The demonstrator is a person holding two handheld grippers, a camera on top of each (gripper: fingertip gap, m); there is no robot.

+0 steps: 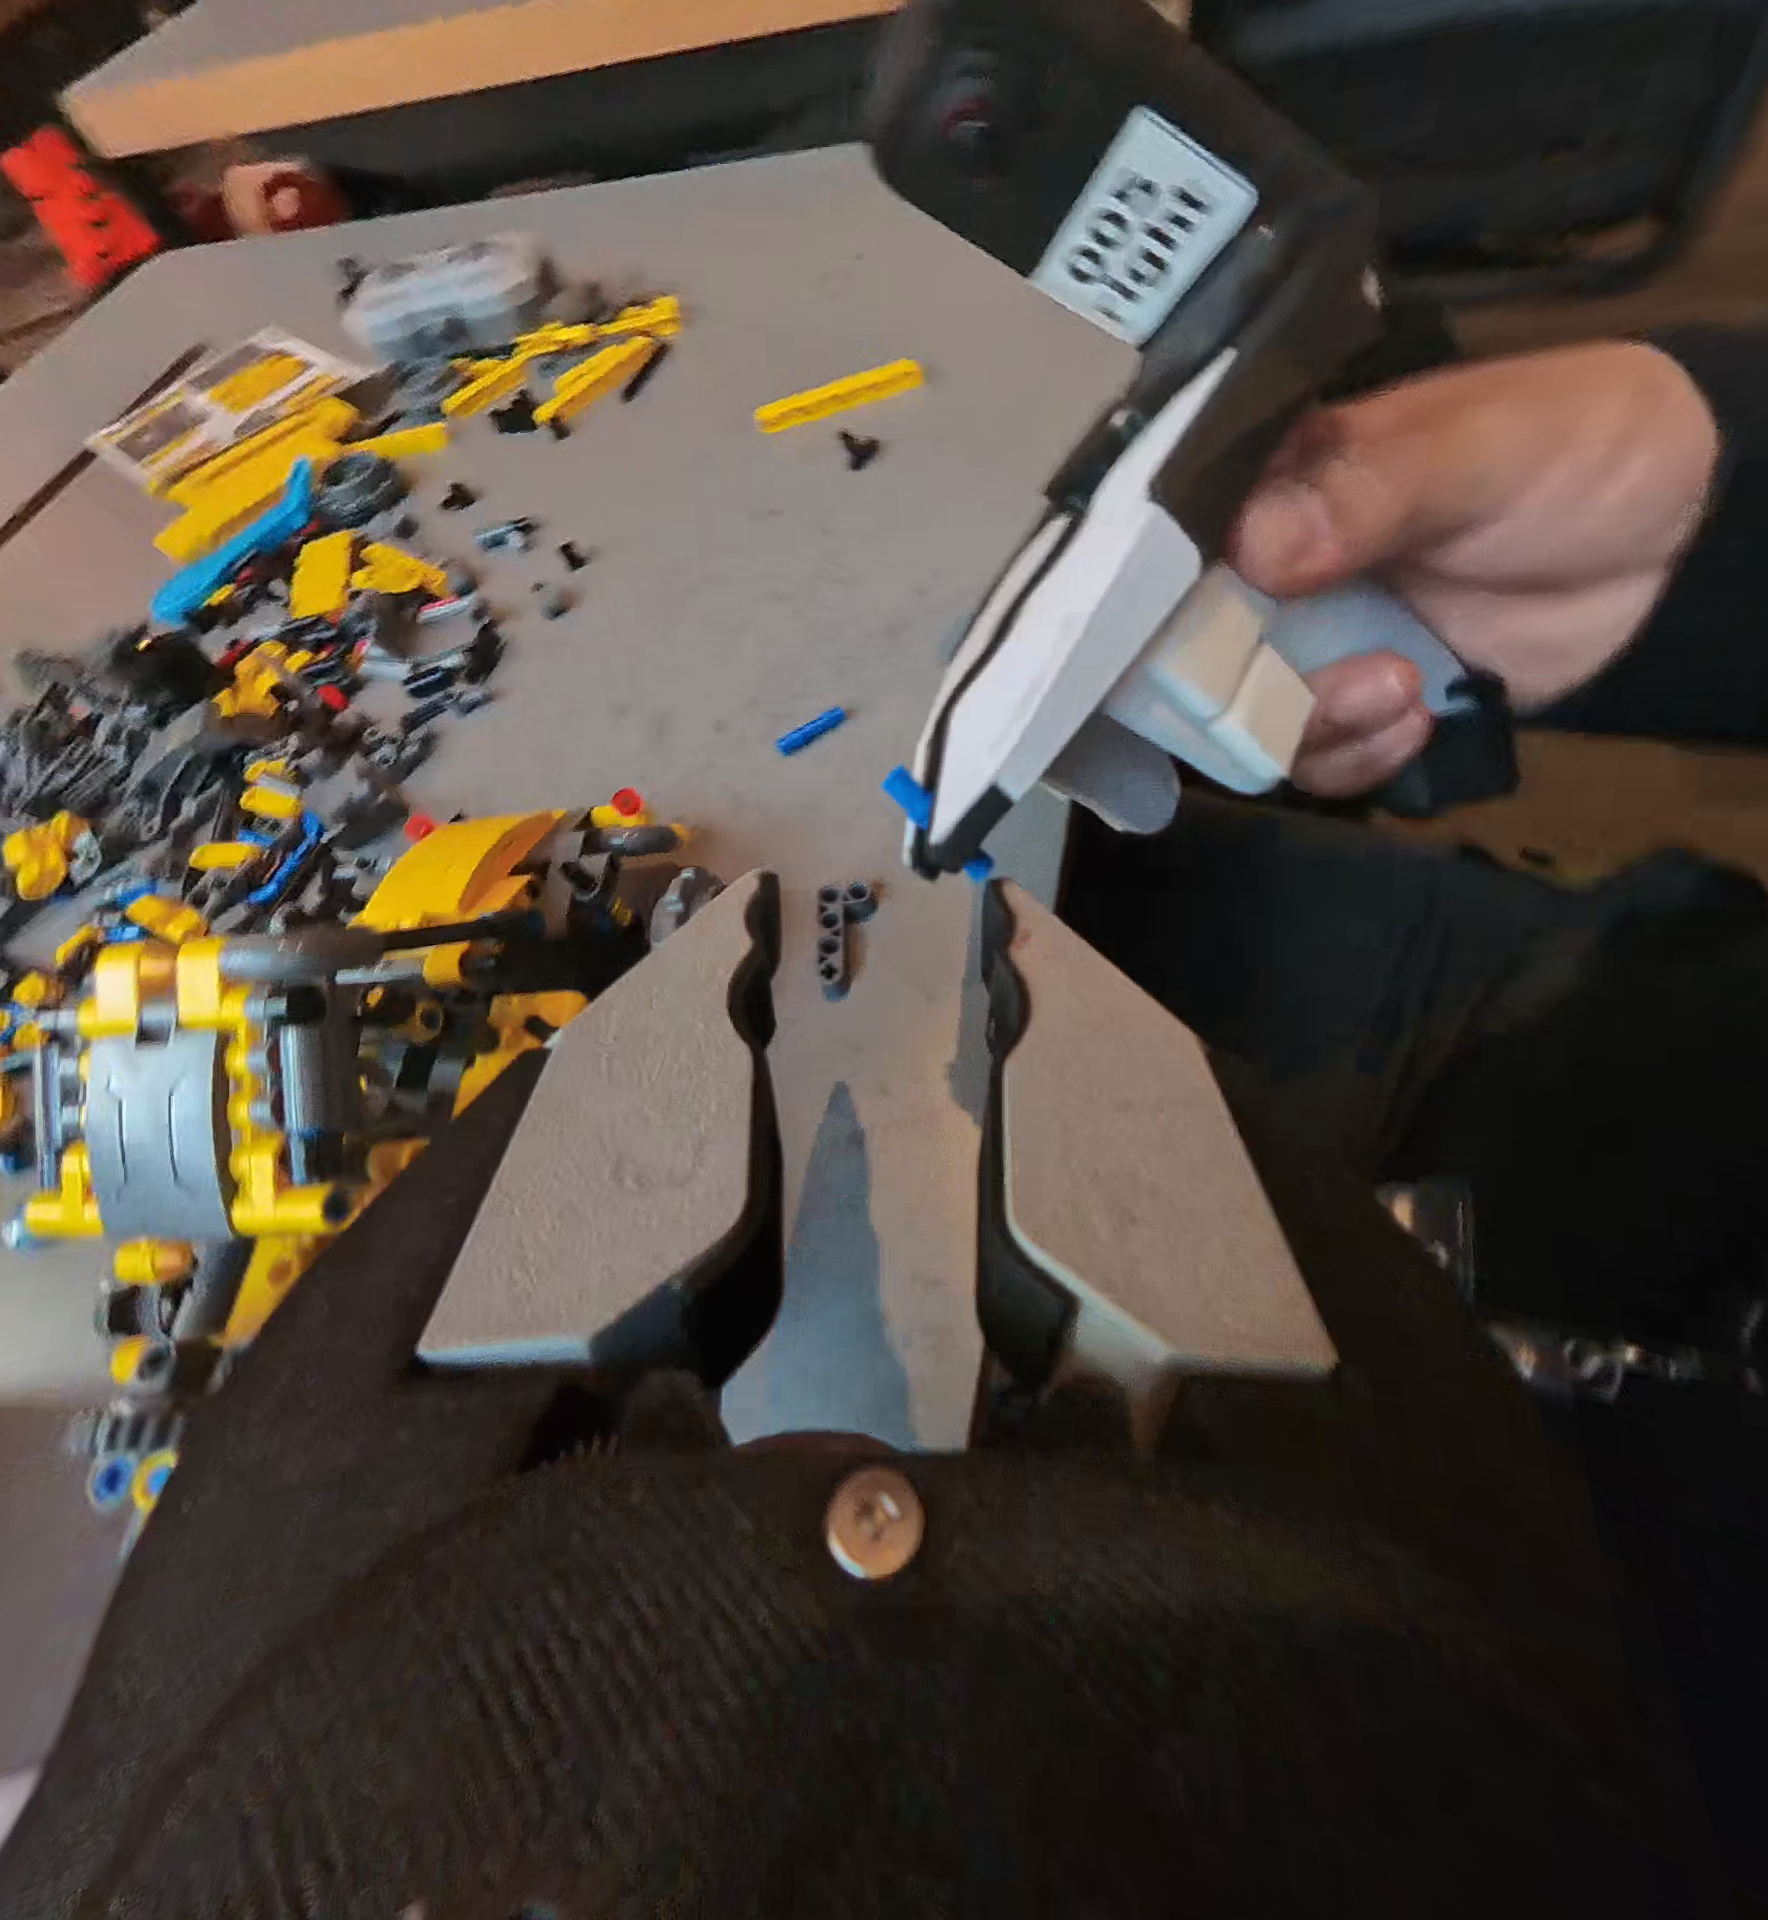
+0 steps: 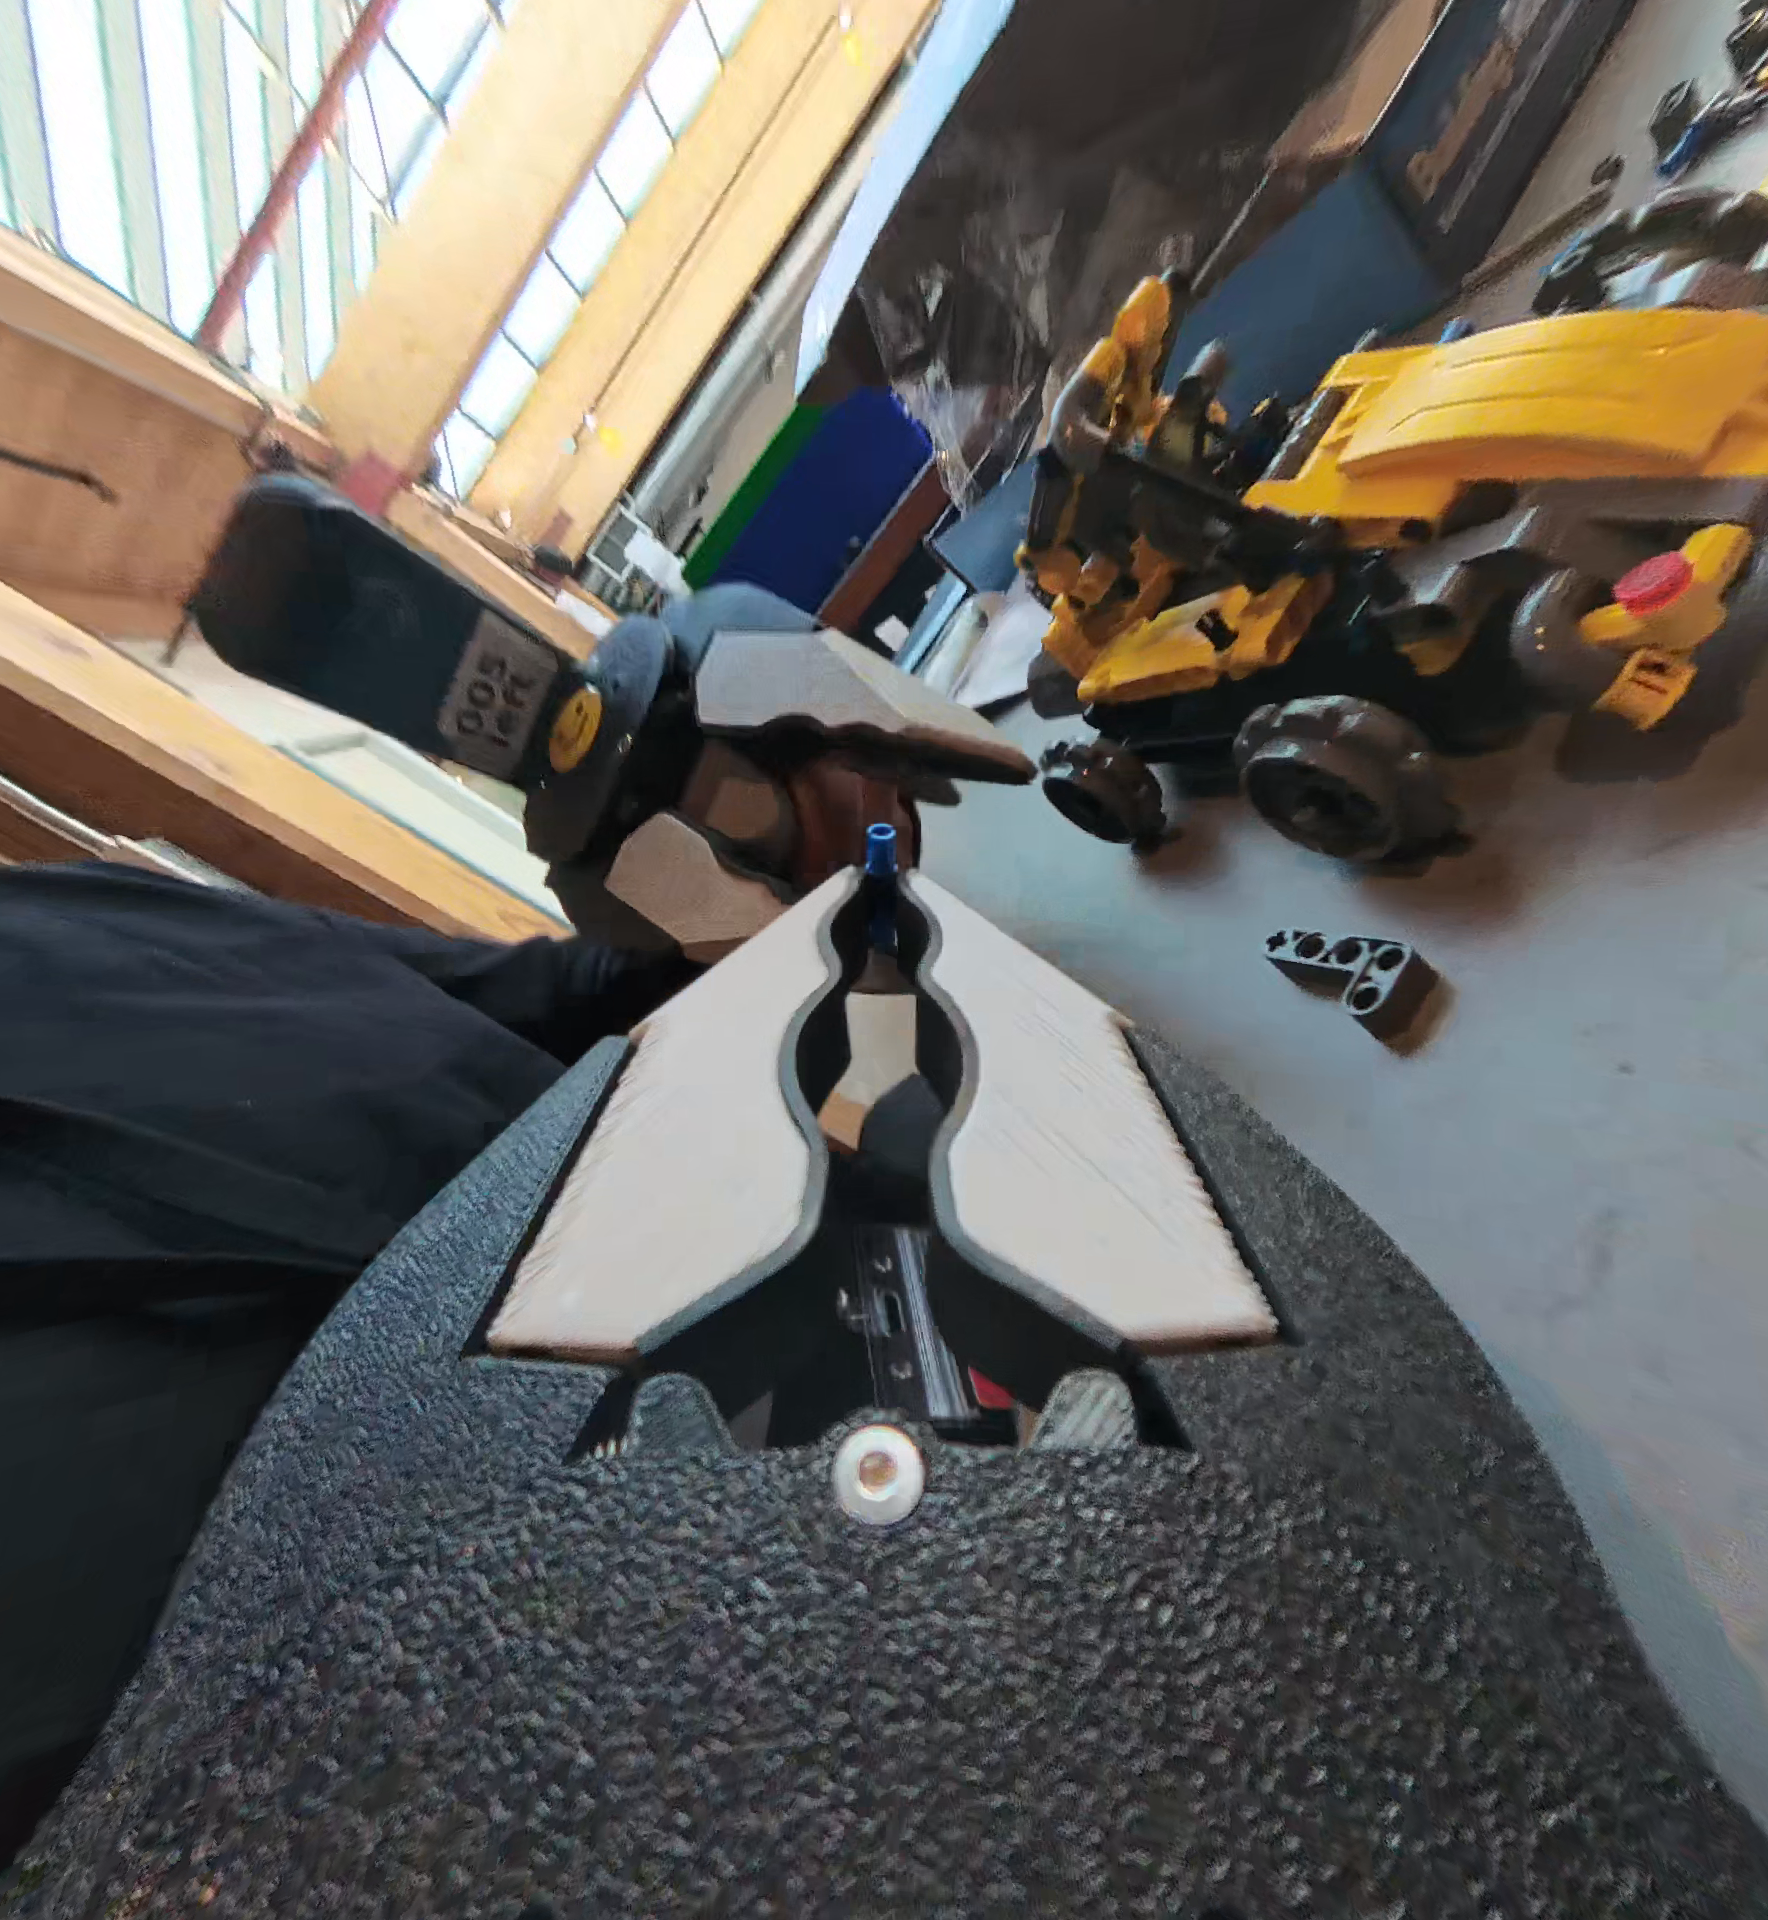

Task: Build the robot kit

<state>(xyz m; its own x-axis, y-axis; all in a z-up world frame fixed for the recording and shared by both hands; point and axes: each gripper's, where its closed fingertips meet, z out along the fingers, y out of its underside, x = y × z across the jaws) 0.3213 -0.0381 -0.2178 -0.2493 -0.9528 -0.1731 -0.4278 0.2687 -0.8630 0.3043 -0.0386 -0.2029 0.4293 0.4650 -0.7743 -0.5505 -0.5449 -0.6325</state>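
Observation:
My left gripper is open and empty, low over the grey table. A dark grey angled beam lies on the table just ahead of the gap between its fingertips. My right gripper, held by a hand, is shut on a small blue pin. It also shows in the left wrist view, just right of and ahead of the left fingertips, with the blue pin sticking out at both sides. The beam lies to the right of it.
A partly built yellow and grey vehicle model stands at the left; it also shows in the right wrist view. Behind it lie several loose yellow, black and blue parts, a booklet, a yellow beam and a blue pin. The table's right edge is close. My two grippers' fingertips are within a few centimetres of each other.

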